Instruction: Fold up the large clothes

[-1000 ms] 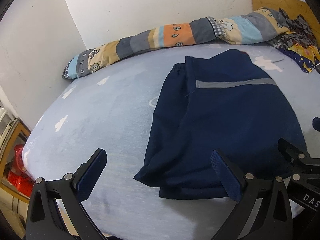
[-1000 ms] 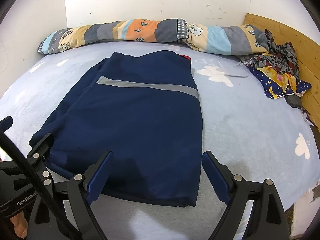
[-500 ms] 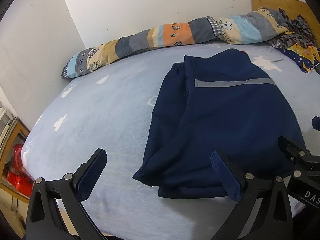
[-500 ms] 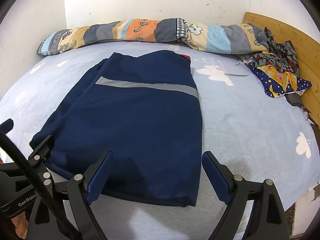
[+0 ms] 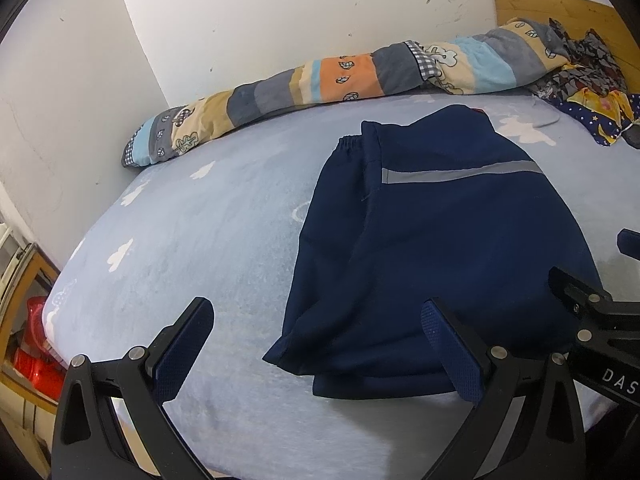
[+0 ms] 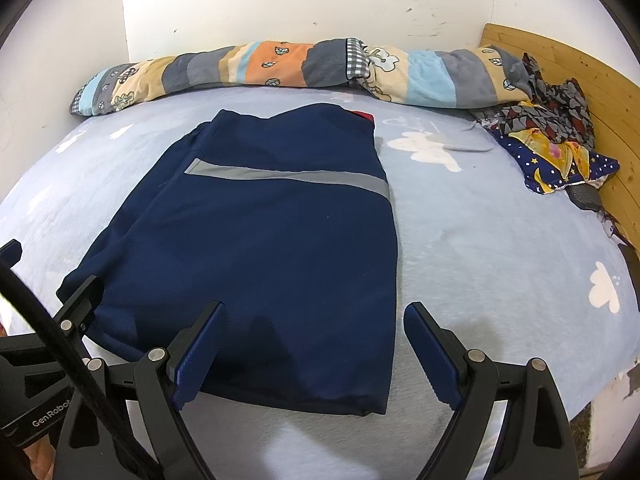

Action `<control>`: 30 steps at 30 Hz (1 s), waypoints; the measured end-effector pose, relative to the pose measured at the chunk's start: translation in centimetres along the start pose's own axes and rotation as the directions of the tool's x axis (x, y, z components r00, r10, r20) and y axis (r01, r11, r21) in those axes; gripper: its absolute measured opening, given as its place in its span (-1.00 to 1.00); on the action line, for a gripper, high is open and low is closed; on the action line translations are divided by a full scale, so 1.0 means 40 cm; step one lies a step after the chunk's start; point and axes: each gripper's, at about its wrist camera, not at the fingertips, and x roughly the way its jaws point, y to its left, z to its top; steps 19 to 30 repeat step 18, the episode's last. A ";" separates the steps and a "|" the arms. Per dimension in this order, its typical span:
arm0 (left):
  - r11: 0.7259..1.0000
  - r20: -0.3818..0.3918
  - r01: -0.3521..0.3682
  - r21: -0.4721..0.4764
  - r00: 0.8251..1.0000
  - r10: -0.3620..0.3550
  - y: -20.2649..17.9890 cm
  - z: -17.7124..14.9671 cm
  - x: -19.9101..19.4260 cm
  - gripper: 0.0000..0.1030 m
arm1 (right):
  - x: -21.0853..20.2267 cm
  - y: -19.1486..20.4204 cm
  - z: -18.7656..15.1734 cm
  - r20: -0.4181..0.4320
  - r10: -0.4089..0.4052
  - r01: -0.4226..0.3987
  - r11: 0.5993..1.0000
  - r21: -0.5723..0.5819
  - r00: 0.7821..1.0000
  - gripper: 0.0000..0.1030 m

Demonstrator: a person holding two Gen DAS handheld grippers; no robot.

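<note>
A navy garment with a grey reflective stripe lies folded flat on the light blue bed. Its elastic cuff shows at the far left corner in the left wrist view, and a bit of red peeks out at the far edge in the right wrist view. My left gripper hovers open above the garment's near left corner, nothing between its fingers. Above the near hem, toward its right corner, my right gripper is also open and holds nothing. Each gripper's black frame shows at the edge of the other's view.
A rolled patchwork quilt lies along the white wall. Crumpled patterned clothes pile up against the wooden headboard at the far right. A red object and a wooden frame stand beside the bed's left edge.
Both grippers stay open; the views shift only slightly, with the garment a touch nearer the left gripper. The garment itself has not moved.
</note>
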 end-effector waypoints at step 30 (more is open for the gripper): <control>1.000 0.035 0.022 -0.004 0.999 -0.021 0.011 0.009 -0.028 1.00 | -0.015 -0.007 0.005 0.024 -0.006 0.005 1.000 0.029 1.000 0.80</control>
